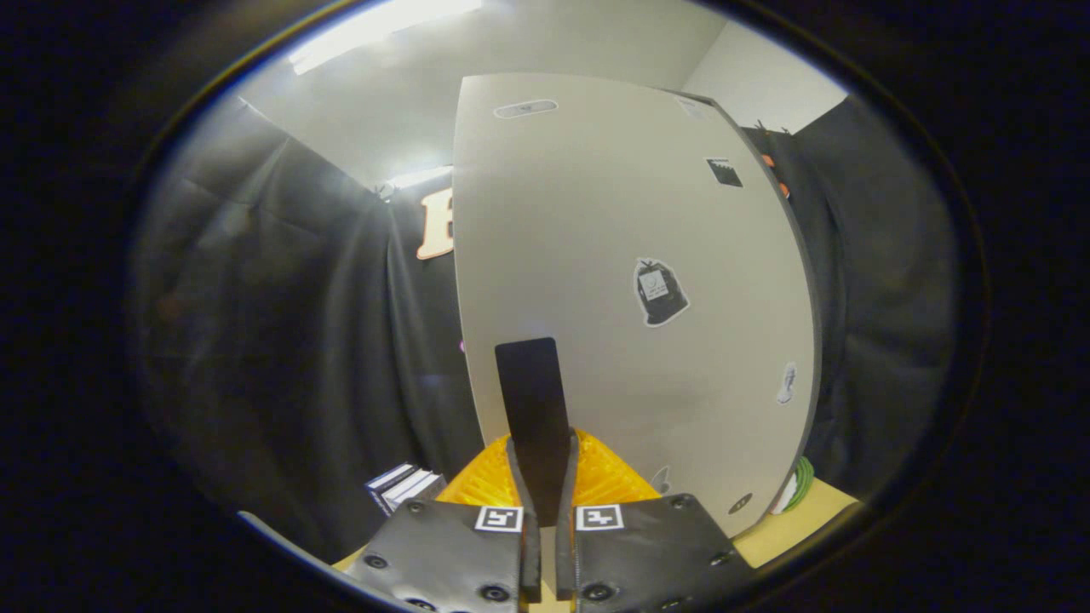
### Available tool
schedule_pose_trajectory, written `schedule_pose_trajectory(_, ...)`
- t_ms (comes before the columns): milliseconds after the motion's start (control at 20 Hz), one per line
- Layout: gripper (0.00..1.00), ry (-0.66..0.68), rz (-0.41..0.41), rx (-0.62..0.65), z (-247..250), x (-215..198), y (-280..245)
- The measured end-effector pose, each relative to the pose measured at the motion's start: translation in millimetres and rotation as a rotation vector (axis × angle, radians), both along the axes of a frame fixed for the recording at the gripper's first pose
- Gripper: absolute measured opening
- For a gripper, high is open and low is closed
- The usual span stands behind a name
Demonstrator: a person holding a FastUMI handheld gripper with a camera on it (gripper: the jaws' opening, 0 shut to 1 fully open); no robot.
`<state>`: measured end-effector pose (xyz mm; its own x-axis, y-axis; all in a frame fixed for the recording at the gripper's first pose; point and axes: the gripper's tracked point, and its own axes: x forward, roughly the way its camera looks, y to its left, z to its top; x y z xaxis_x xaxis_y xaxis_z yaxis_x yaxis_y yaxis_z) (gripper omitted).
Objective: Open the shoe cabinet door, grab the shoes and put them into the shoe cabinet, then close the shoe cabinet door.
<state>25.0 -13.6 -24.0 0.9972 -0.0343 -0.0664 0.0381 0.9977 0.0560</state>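
Note:
The shoe cabinet door (630, 255) is a tall pale grey panel with a few stickers, standing close in front of me and reaching beyond the fingers. A flat black handle tab (530, 383) sticks out from the door's lower left part. It runs down between my fingers. My gripper (542, 447) is shut on this tab, with both fingers pressed against its sides. The door's left edge stands against the dark booth wall, and I cannot tell how far the door is swung.
A small striped box or stack of books (404, 487) lies low to the left of the fingers. A green-and-white item (800, 481) sits by the door's lower right corner on a light wooden surface (792, 528). Black cloth walls hang on both sides.

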Motion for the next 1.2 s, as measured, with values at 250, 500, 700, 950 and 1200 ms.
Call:
schedule_pose_trajectory(250, 0.08, 0.005, 0.029, 0.001, 4.9, -17.3, -6.7)
schedule_pose_trajectory(500, 0.08, 0.006, 0.064, 0.008, 8.8, -39.5, -16.3)
schedule_pose_trajectory(700, 0.08, 0.015, 0.112, 0.017, 11.9, -50.5, -23.9)
schedule_pose_trajectory(950, 0.08, 0.023, 0.150, 0.033, 17.0, -72.5, -40.1)
schedule_pose_trajectory(1200, 0.08, 0.025, 0.161, 0.041, 24.6, -103.5, -66.5)
